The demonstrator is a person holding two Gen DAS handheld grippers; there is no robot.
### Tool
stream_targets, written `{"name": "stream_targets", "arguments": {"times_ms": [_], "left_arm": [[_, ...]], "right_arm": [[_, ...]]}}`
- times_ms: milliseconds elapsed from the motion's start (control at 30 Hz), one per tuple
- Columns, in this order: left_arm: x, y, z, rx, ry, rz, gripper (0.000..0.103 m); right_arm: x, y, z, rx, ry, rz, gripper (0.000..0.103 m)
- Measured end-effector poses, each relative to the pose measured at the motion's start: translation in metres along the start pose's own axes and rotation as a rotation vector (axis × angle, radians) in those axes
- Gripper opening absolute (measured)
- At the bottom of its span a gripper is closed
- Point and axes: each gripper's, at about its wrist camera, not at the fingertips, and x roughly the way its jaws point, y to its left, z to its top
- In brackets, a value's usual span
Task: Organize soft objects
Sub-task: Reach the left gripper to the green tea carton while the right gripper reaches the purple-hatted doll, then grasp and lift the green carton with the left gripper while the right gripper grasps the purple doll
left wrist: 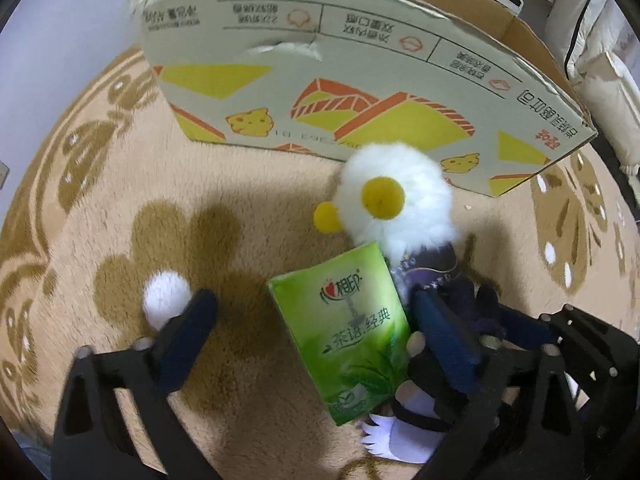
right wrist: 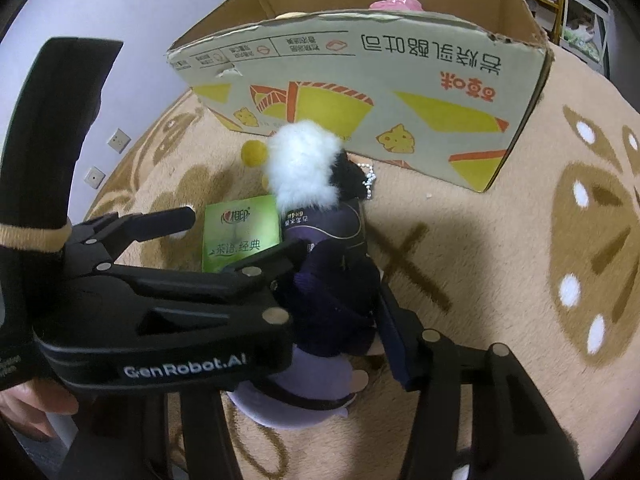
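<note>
My left gripper (left wrist: pixel 316 322) is spread wide and low over the carpet (left wrist: pixel 120 208), its two padded fingers straddling a green tissue pack (left wrist: pixel 346 332) without touching it on the left side; the right finger sits just beside the pack's edge, against the dark plush doll (left wrist: pixel 440 264). I'd say I'm lined up to close on the pack, which is why I hold the gripper so low and open.

My right gripper (right wrist: pixel 340 280) comes in from the other side. Its fingers sit on either side of the doll's dark purple body (right wrist: pixel 340 304), but the left tool crosses in front, so I cannot tell whether they are pinching the doll or merely bracketing it.

The doll lies on the carpet with its fluffy white head (right wrist: pixel 304 168) toward the cardboard box (right wrist: pixel 360 92), a yellow pompom (left wrist: pixel 382 196) on that head and a bead chain (right wrist: pixel 370 178) trailing beside it. The tissue pack rests touching the doll's left side, partly leaning on it.

The box stands open just beyond the doll's head, something pink (right wrist: pixel 394 2) already inside. It looks like the place these soft things belong, so both lie close in front of it, ready to be lifted over the near wall.
</note>
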Motion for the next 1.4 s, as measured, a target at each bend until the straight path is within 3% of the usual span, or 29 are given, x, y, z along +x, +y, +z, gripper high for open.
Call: {"name": "stream_targets", "arguments": {"times_ms": [67, 133, 200, 400, 667, 733, 767, 1400], "left_arm": [[0.0, 0.002, 0.0, -0.009, 0.003, -0.017, 0.08], [-0.004, 0.002, 0.0, 0.002, -0.012, -0.021, 0.062], [-0.005, 0.002, 0.001, 0.005, -0.014, -0.005, 0.061], [-0.011, 0.011, 0.001, -0.012, -0.035, 0.035, 0.058], [-0.033, 0.024, -0.005, -0.046, -0.095, 0.085, 0.058], [-0.041, 0.023, -0.007, -0.052, -0.114, 0.09, 0.058], [-0.044, 0.022, -0.006, -0.054, -0.122, 0.093, 0.058], [-0.109, 0.01, 0.006, -0.024, -0.339, 0.186, 0.058]], "right_arm": [[-0.003, -0.006, -0.003, 0.015, 0.01, 0.01, 0.058], [-0.003, -0.01, -0.003, 0.044, 0.016, 0.023, 0.058], [-0.004, -0.014, -0.003, 0.062, 0.023, 0.032, 0.058], [-0.01, -0.013, -0.004, 0.05, 0.005, 0.019, 0.049], [-0.027, -0.01, -0.006, 0.01, -0.066, -0.027, 0.047], [-0.035, -0.009, -0.006, 0.01, -0.099, -0.037, 0.044], [-0.039, -0.01, -0.005, 0.015, -0.114, -0.035, 0.038], [-0.107, -0.009, 0.008, 0.019, -0.364, -0.054, 0.037]]}}
